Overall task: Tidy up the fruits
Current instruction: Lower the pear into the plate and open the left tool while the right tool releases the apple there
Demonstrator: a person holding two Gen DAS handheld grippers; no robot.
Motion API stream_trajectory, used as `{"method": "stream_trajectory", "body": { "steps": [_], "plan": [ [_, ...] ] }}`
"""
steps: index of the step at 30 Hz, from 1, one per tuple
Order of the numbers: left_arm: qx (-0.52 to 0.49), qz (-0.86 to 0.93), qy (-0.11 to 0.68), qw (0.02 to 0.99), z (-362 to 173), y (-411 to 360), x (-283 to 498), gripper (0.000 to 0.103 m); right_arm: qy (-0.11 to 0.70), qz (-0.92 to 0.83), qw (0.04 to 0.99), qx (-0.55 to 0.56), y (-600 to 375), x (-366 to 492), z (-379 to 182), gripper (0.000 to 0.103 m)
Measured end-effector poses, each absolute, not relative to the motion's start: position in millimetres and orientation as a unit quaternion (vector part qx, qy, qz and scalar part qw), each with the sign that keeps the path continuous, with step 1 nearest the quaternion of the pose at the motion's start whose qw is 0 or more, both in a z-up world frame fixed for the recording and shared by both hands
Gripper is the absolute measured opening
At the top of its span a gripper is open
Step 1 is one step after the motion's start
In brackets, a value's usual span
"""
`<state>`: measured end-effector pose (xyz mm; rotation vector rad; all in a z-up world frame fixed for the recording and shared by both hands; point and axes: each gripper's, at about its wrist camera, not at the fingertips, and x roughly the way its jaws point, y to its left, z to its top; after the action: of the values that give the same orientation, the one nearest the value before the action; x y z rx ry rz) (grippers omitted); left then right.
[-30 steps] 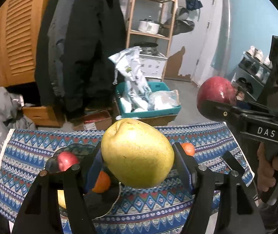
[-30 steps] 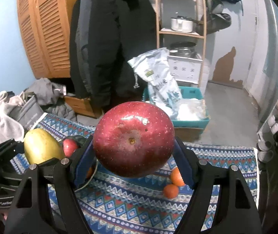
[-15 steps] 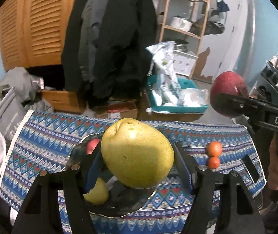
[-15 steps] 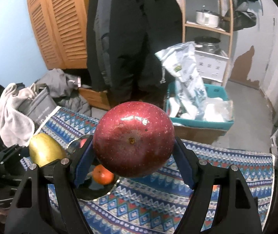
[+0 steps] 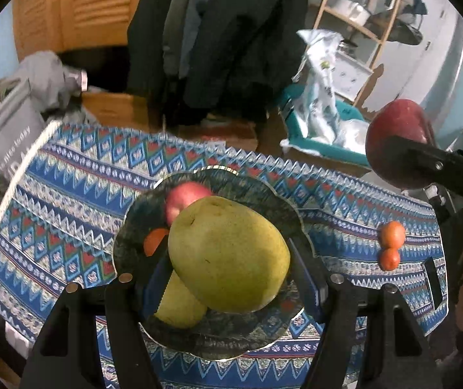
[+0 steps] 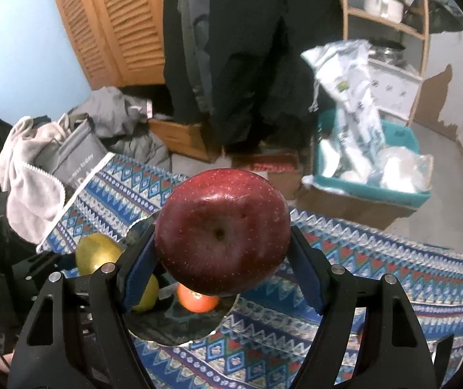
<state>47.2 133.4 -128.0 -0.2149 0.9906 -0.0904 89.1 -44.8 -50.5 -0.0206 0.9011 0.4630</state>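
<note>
Table (image 5: pixel 69 175) under a patterned blue cloth carries a dark scalloped plate (image 5: pixel 264 340), roughly mid-table. Task looks partway done: the plate already holds a red apple (image 5: pixel 184 196), a yellow pear (image 5: pixel 179 308) and an orange (image 5: pixel 154 240); two small oranges (image 5: pixel 391 241) sit touching each other on the cloth, well apart from the plate to its right, not collected. Two more fruits are in the air. Left claw (image 5: pixel 228 287) is clenched on a big green-yellow pear (image 5: pixel 228 254), held above the plate; its long axis runs diagonally, narrower end up-left away from the camera, fat end lower-right; stem not visible. Right claw (image 6: pixel 221 270) is clenched on a dark red apple (image 6: pixel 221 230), held over the plate's right part as far as the right wrist view shows; its dimpled end faces the camera, so the core axis runs roughly along the claw's fingers. Left to do, judging from this: set down pear and apple on the plate, then fetch the two small oranges. Plate is getting crowded, so the round fruit may roll when released.
</note>
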Motion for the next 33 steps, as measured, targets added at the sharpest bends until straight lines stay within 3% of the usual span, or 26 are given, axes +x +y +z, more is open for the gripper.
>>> {"method": "stream_trajectory", "body": {
  "steps": [22, 33],
  "plan": [
    [-0.126, -0.021, 0.551, 0.825, -197, 137, 77, 0.071, 0.495, 0.225, 0.839, -0.02, -29, 110, -119, 0.077],
    [-0.129, -0.028, 0.518, 0.845, -175, 139, 69, 0.07, 0.504, 0.233, 0.831, -0.023, -21, 114, -127, 0.077]
  ]
}}
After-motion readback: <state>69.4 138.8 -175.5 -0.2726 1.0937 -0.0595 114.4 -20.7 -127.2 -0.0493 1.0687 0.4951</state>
